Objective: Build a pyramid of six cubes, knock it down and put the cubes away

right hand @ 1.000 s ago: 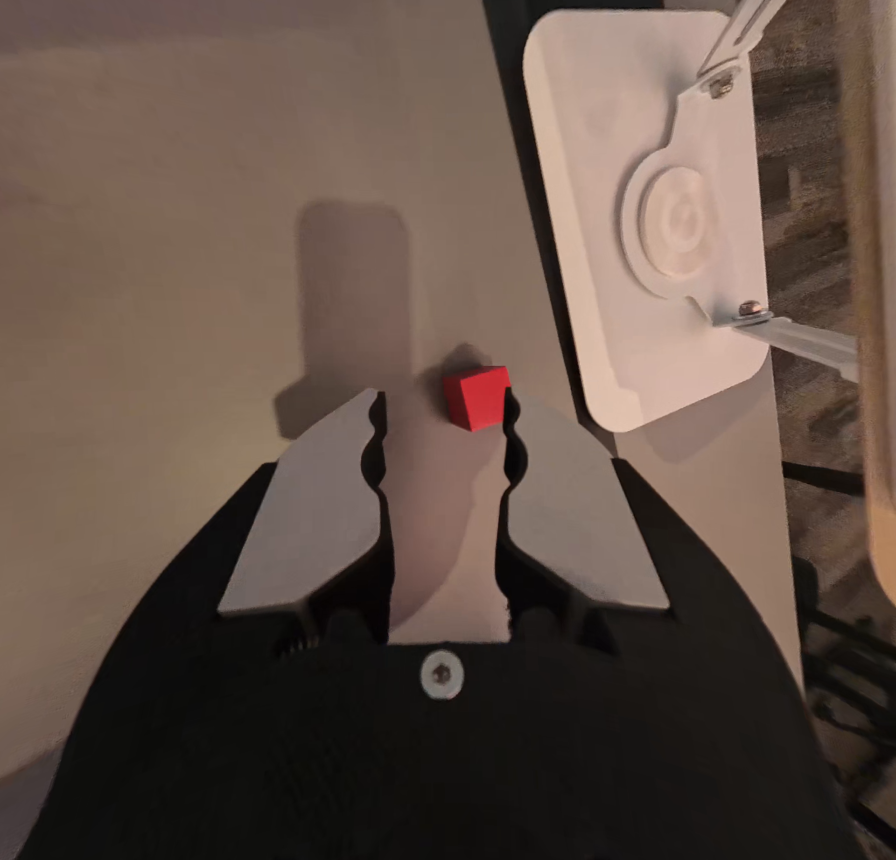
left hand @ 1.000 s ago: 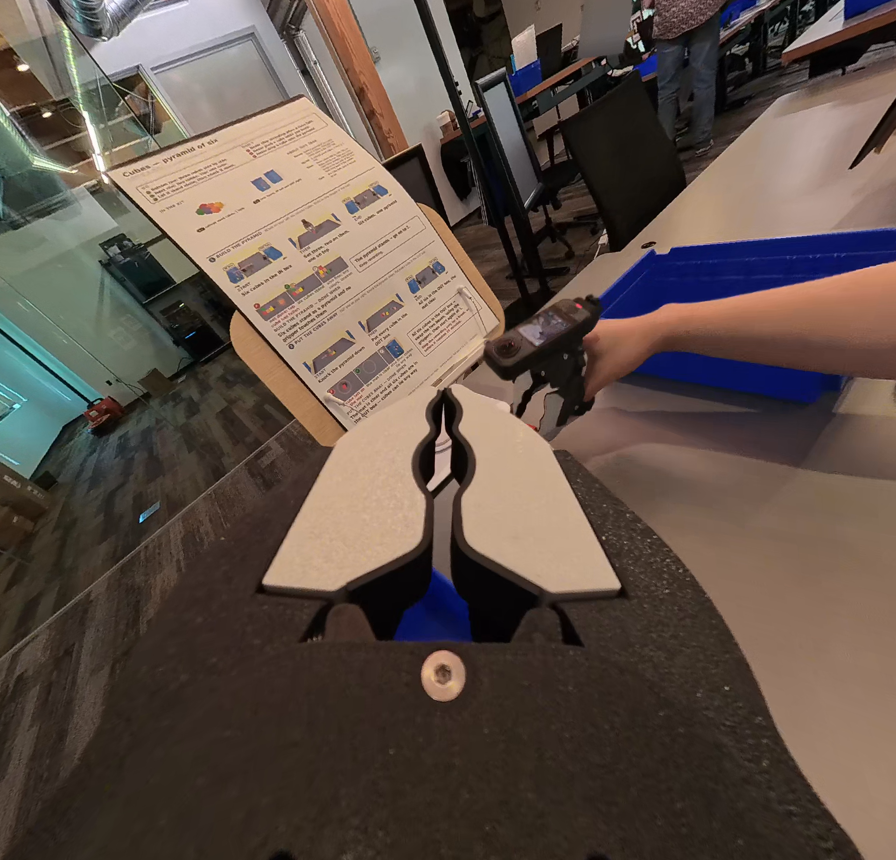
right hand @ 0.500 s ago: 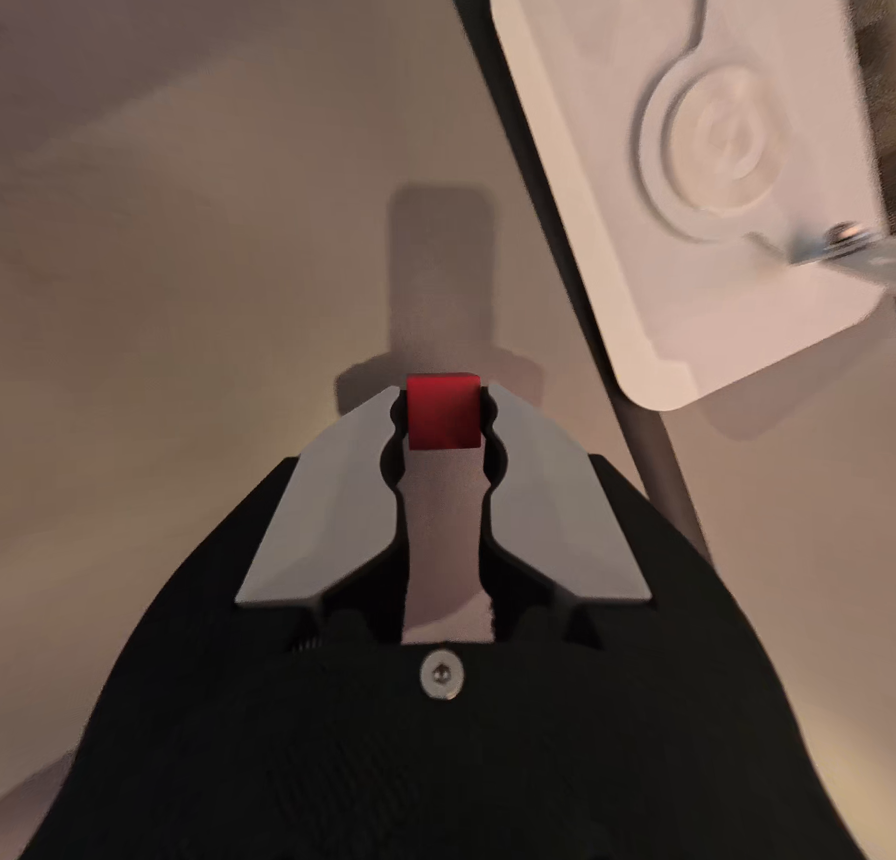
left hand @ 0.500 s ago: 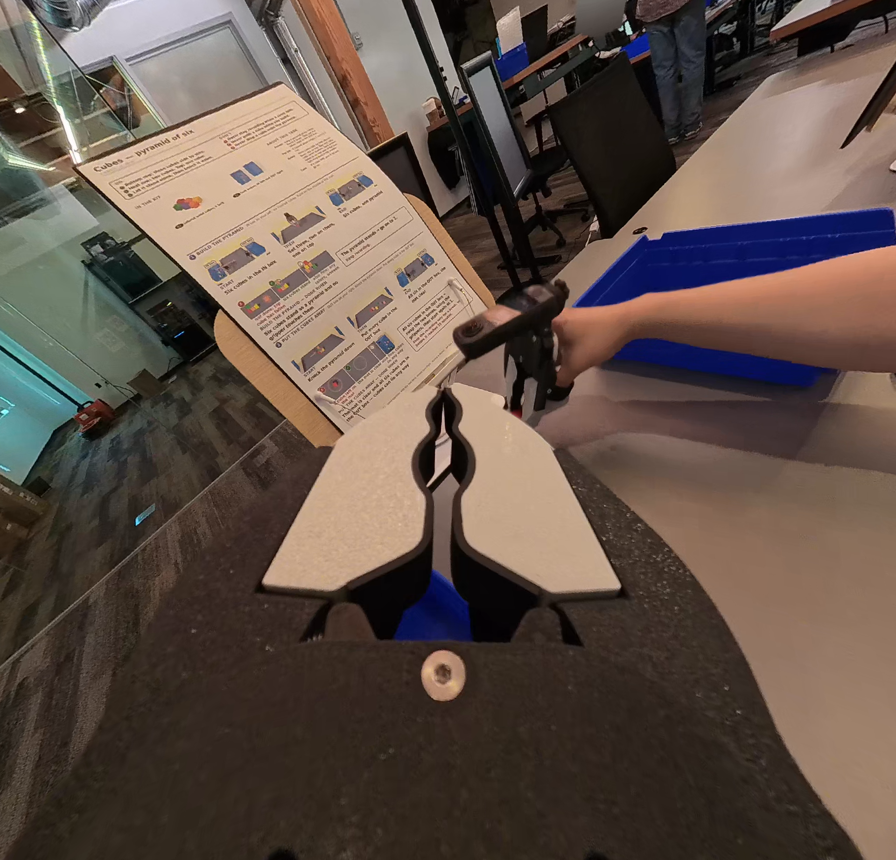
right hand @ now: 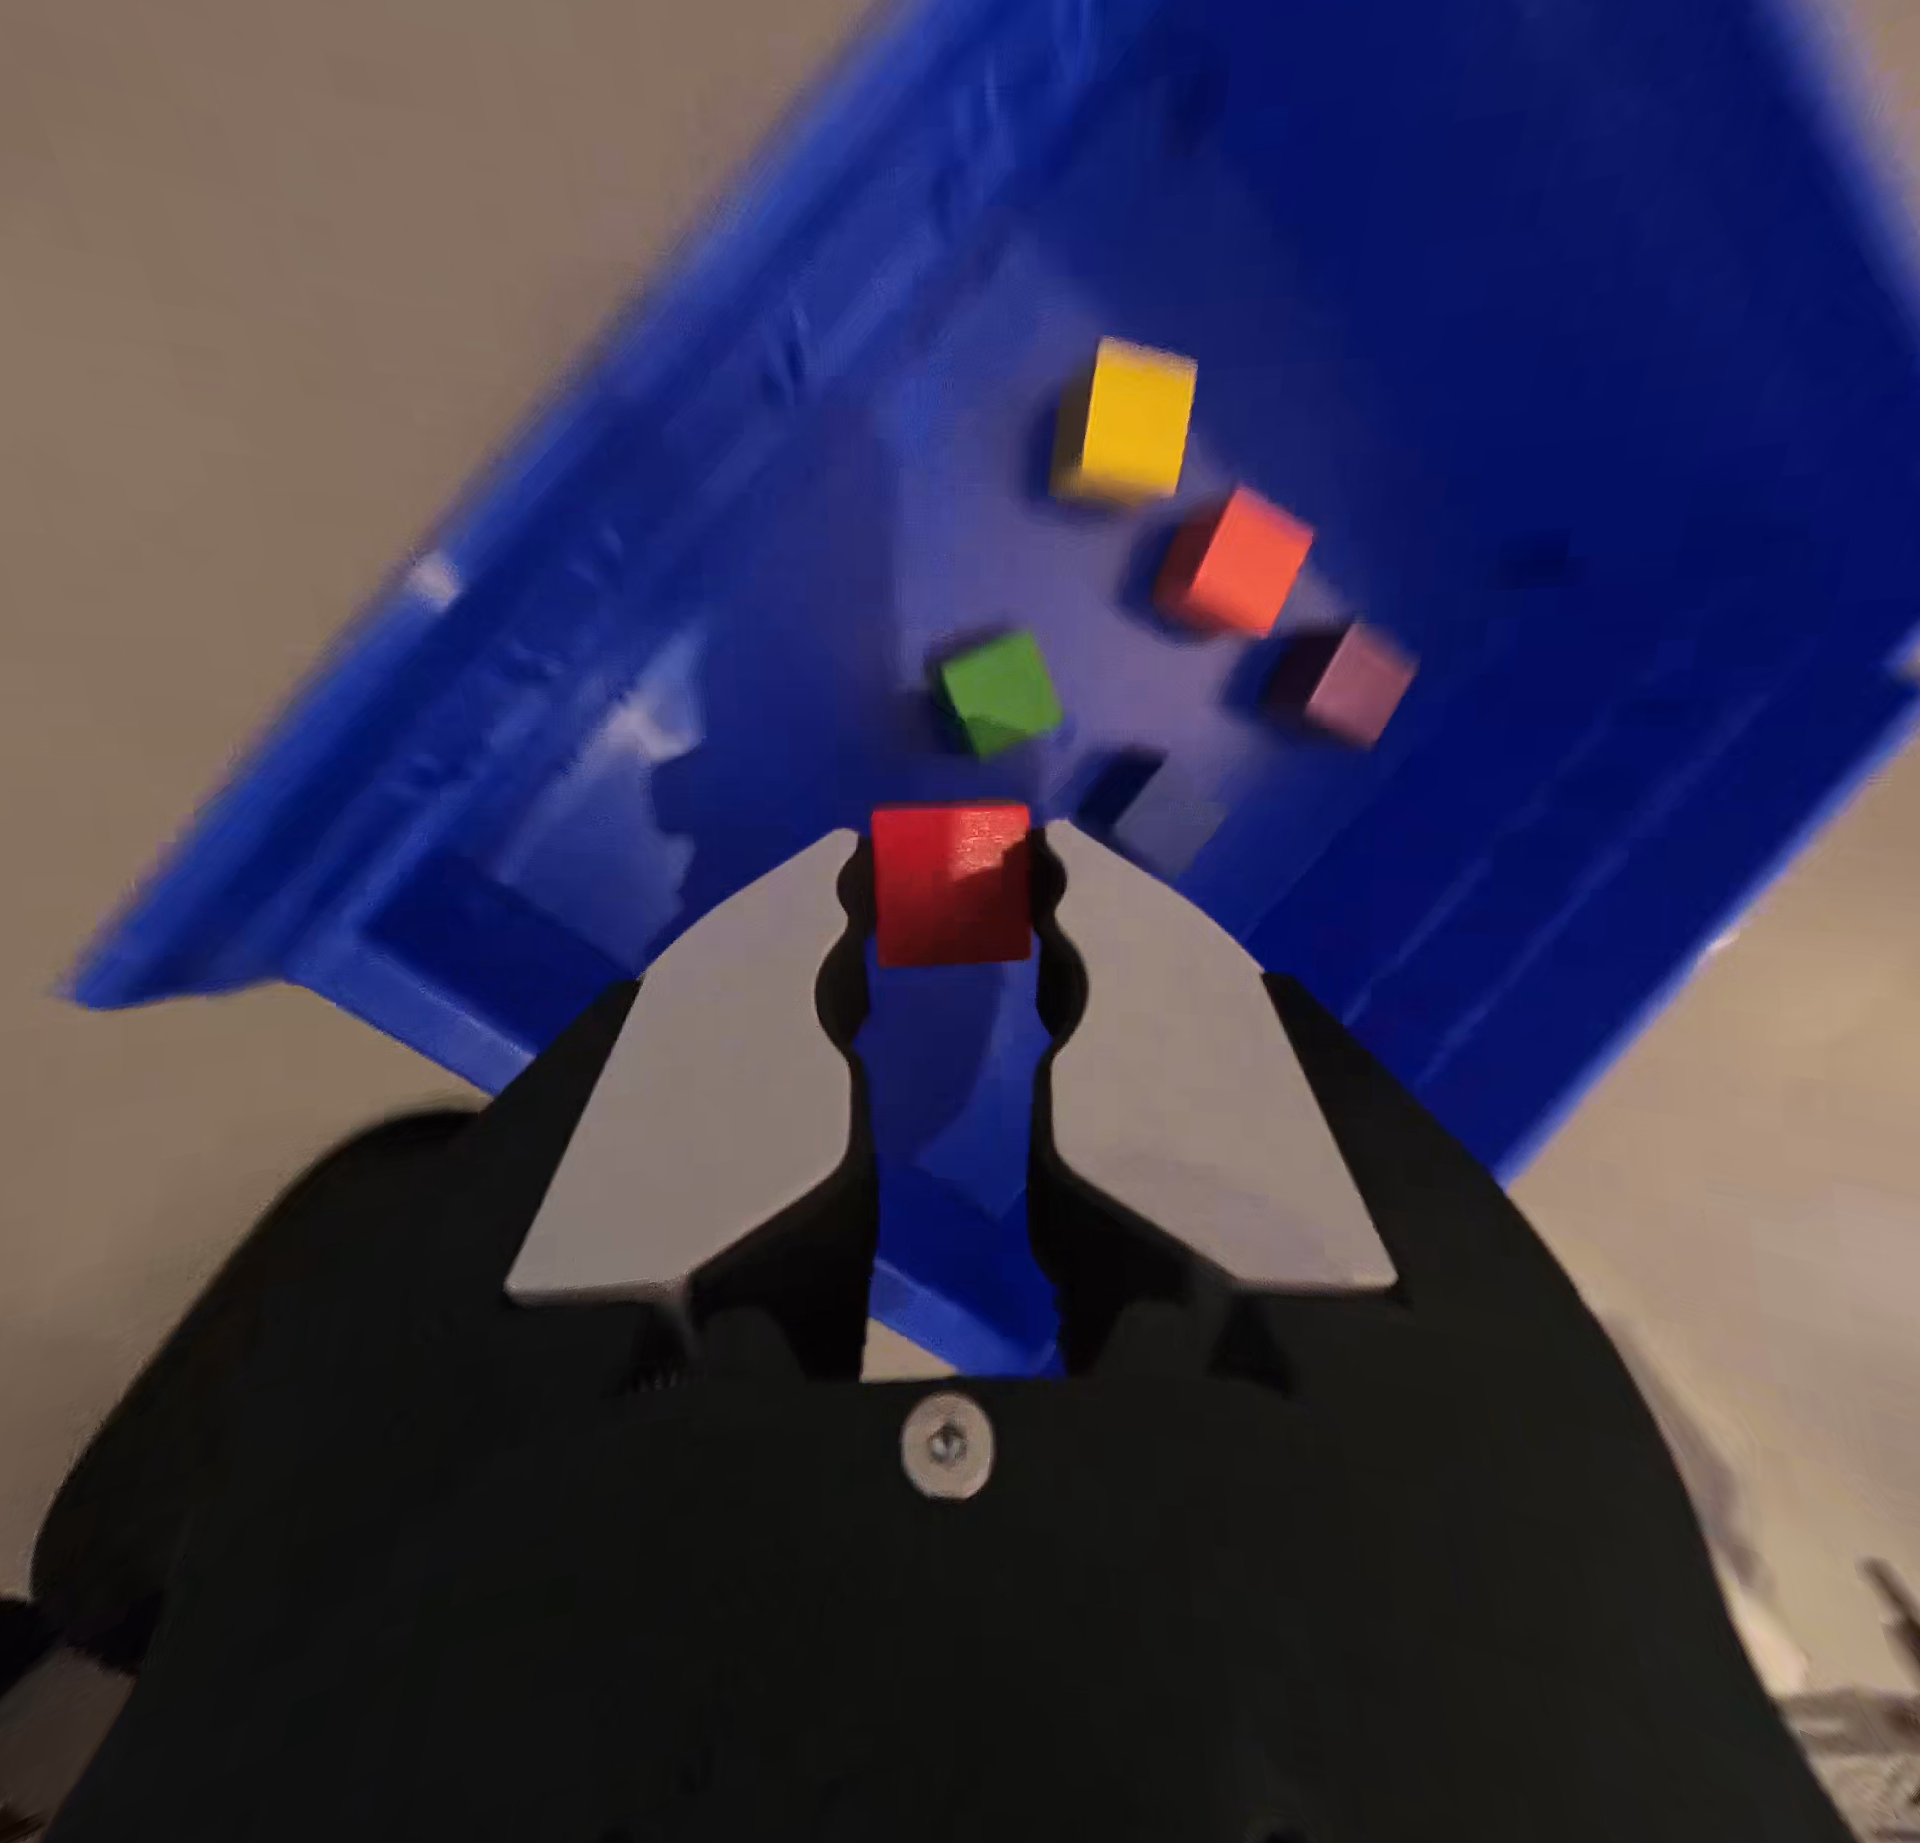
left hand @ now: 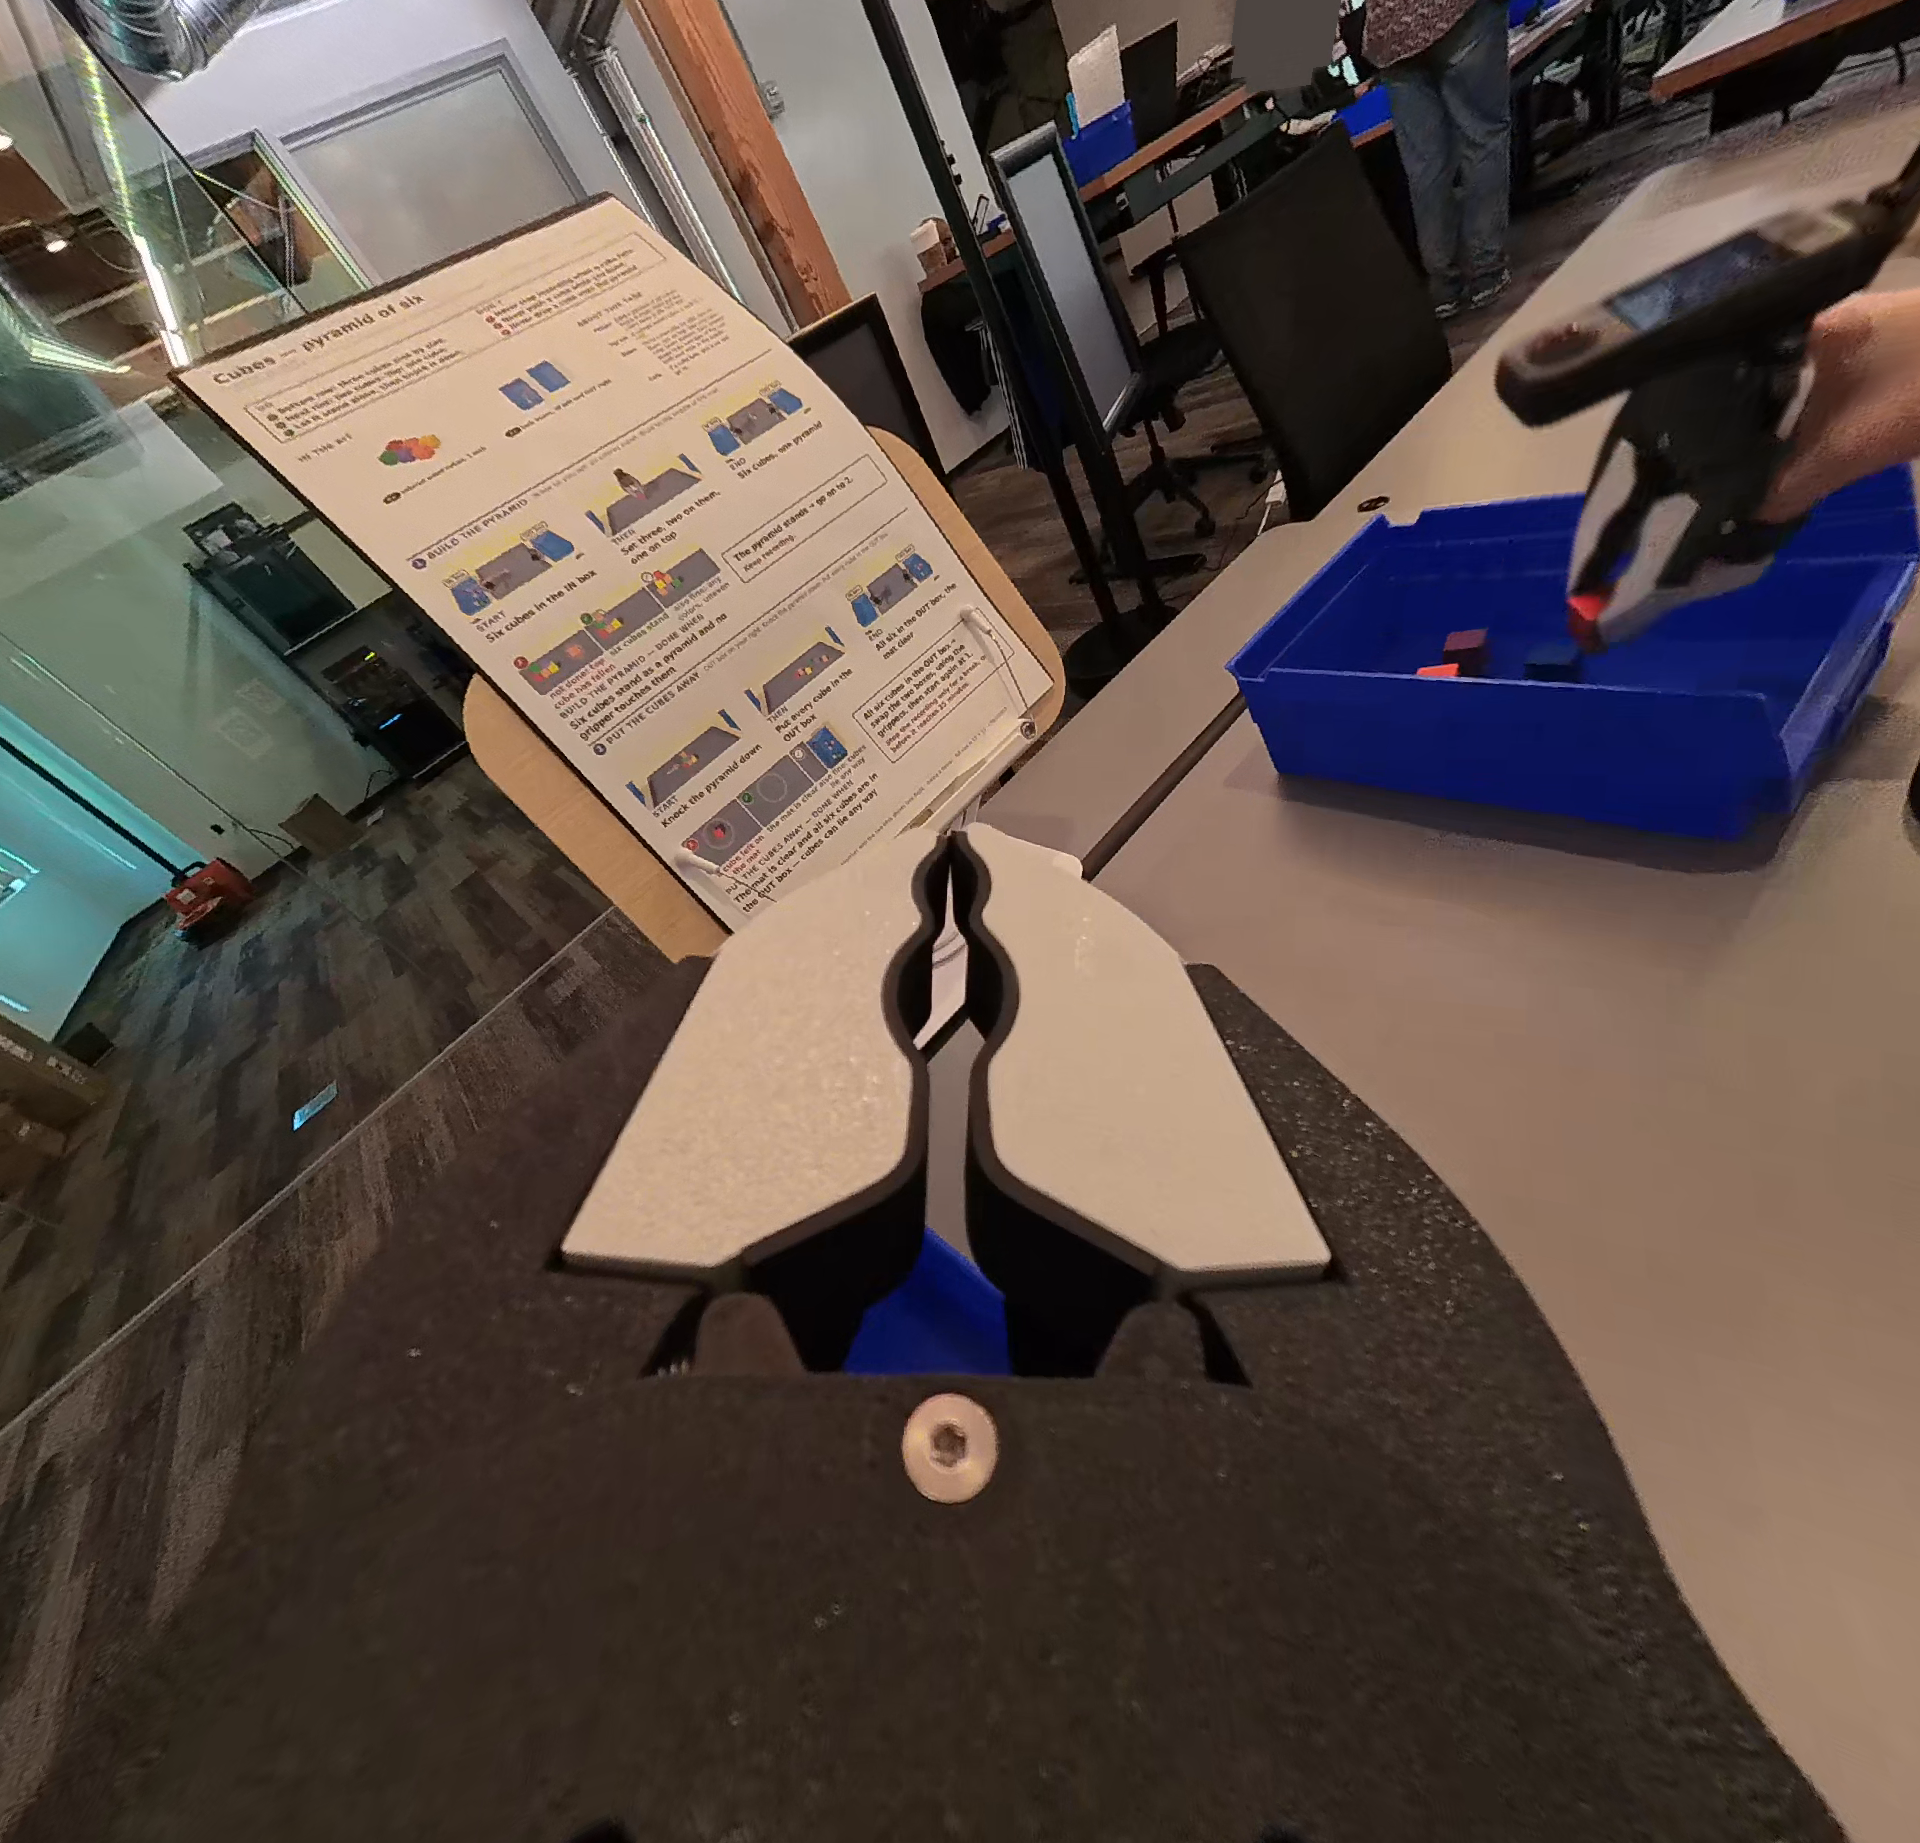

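My right gripper (right hand: 951, 837) is shut on a red cube (right hand: 951, 884) and holds it above the blue bin (right hand: 644, 588). In the bin lie a yellow cube (right hand: 1127, 420), an orange cube (right hand: 1236, 562), a green cube (right hand: 1000, 692), a purple cube (right hand: 1356, 684) and a dark blue cube (right hand: 1143, 806). In the left wrist view the right gripper (left hand: 1590, 621) hangs over the same bin (left hand: 1538, 744) with the red cube (left hand: 1584, 611) at its tips. My left gripper (left hand: 953, 843) is shut and empty, held above the table's left edge.
An instruction board (left hand: 623, 567) on a wooden stand rises at the table's far left edge. Something blue (left hand: 930, 1320) shows below my left gripper's fingers. The grey table (left hand: 1558, 1118) stretches to the right. Black chairs (left hand: 1309, 328) and a standing person (left hand: 1444, 100) are beyond it. My right fingertips sit around 50 centimetres from my left ones.
My right gripper closed on the red cube by the white stand base, lifted it and carried it right, over the blue bin. My left gripper stayed shut and barely moved.
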The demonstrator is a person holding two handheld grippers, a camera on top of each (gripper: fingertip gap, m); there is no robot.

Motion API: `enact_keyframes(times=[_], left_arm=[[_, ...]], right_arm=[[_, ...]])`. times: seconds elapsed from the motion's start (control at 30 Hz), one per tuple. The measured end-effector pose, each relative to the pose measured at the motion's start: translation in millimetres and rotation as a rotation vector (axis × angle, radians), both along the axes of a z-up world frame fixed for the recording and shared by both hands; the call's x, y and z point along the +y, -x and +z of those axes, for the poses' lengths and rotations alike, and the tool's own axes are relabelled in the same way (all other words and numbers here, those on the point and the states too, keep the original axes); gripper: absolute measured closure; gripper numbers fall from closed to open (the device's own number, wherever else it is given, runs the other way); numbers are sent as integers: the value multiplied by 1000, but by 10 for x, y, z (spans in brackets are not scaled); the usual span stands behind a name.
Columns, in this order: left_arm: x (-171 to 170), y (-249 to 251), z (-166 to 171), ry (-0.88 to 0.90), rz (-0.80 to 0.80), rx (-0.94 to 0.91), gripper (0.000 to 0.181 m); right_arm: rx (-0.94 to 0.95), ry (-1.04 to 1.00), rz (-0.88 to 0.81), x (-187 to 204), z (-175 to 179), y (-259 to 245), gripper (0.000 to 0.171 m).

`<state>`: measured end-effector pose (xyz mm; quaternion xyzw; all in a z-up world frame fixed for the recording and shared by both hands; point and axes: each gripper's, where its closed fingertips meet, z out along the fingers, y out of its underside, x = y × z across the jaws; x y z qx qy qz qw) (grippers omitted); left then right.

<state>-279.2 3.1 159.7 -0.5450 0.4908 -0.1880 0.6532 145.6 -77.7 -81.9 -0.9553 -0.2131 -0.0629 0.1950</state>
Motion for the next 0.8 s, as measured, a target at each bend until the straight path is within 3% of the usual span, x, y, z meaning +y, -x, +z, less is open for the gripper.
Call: enact_keyframes(times=[0.13,0.4,0.5,0.67,0.73,0.8], left_arm=[[22,19,-23,22,16,3,181],[153,173,-61,104,91,-34,177],[313,388,-79,143,199,-59,162],[733,1157,-390,254,517,-1,146],[904,1553,-642,346,689,54,140],[1022,1862,-925,449,814,114,136]], right_arm=[[33,97,-90,-197,-471,-219,140],[108,157,-85,-250,-745,-219,136],[101,49,-82,-215,-503,-245,126],[109,-308,-156,-64,416,-493,128],[88,-340,-263,-47,540,-804,128],[74,-261,-370,-80,431,-1098,122]])
